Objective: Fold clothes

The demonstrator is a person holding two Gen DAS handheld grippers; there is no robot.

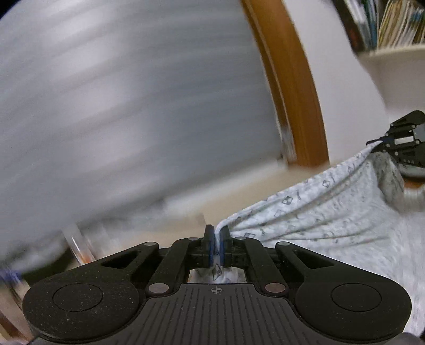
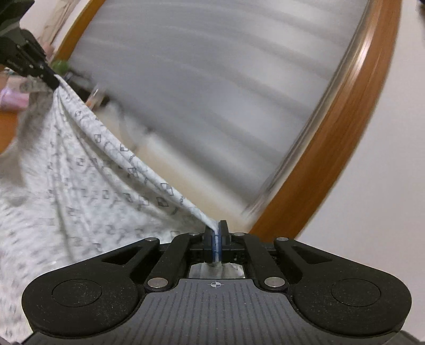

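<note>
A pale grey garment (image 1: 318,212) printed with small dark diamond shapes hangs stretched between both grippers. My left gripper (image 1: 217,233) is shut on one corner of its top edge, the cloth pinched between the blue pads. In the left wrist view the right gripper (image 1: 382,139) shows at the far right, clamped on the other end of that edge. In the right wrist view my right gripper (image 2: 217,232) is shut on the garment (image 2: 79,185), and the left gripper (image 2: 54,81) holds the far corner at the upper left. The cloth sags below the taut edge.
A blurred grey panel (image 1: 132,106) in an orange-brown wooden frame (image 1: 297,93) fills the background, also seen as the wooden frame (image 2: 345,132) from the right wrist. A shelf with books (image 1: 393,24) sits at the upper right. Pink items (image 2: 10,98) lie at the far left.
</note>
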